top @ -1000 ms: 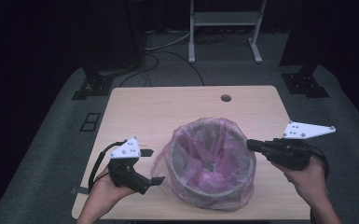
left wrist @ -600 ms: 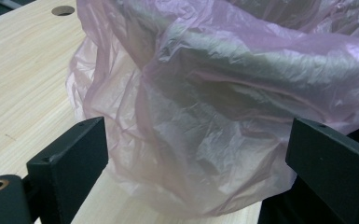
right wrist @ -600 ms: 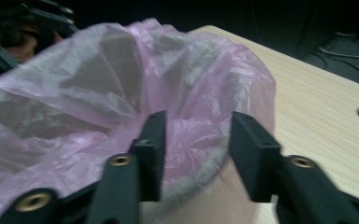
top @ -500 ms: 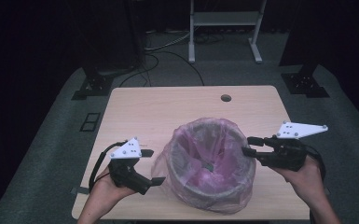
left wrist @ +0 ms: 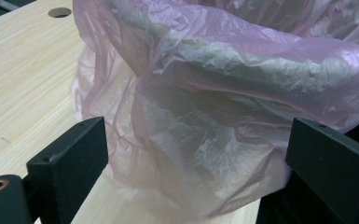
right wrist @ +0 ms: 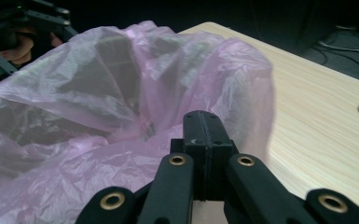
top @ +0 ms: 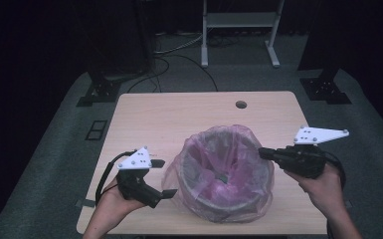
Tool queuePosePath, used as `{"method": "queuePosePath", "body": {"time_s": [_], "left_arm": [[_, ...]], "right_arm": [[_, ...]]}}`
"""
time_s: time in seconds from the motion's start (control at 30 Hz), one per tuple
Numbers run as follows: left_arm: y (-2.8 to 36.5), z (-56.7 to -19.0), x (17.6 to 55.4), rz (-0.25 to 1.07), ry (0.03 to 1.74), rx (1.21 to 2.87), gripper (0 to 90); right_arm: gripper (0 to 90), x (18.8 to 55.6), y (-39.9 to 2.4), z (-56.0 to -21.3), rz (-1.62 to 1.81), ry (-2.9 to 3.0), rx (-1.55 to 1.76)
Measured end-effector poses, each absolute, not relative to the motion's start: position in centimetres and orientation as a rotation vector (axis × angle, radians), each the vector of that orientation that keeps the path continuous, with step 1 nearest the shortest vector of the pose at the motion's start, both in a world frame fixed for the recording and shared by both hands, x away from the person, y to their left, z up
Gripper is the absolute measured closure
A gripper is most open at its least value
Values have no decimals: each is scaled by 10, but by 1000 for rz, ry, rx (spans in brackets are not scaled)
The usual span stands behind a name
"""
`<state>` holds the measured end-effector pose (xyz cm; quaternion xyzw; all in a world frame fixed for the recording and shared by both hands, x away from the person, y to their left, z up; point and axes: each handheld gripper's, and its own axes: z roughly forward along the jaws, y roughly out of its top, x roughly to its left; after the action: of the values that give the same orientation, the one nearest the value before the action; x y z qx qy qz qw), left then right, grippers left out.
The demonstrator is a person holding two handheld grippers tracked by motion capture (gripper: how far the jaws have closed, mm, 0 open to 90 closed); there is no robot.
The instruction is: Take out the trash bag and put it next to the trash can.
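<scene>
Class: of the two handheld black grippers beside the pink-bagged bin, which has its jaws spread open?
The left gripper: jaws wide apart beside the pink plastic bag. The right gripper is shut.

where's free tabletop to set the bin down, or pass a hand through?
Free: the far strip of the table between the cable hole and the bagged bin, and the far-left corner. Crowded: the near half, where the left gripper and right gripper flank the bin closely.

black fingers (right wrist: 204, 140), brass rivets, white three-cornered plates
</scene>
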<state>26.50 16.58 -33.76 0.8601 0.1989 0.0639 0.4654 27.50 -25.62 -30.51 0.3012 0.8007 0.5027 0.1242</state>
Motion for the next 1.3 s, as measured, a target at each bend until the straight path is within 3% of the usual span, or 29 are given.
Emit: {"method": "queuePosePath", "body": {"time_s": [1.3], "left_arm": [[157,-339,265,137,440,2109,41]], "right_arm": [[900,295,-140,-273,1492,2534,598]]}}
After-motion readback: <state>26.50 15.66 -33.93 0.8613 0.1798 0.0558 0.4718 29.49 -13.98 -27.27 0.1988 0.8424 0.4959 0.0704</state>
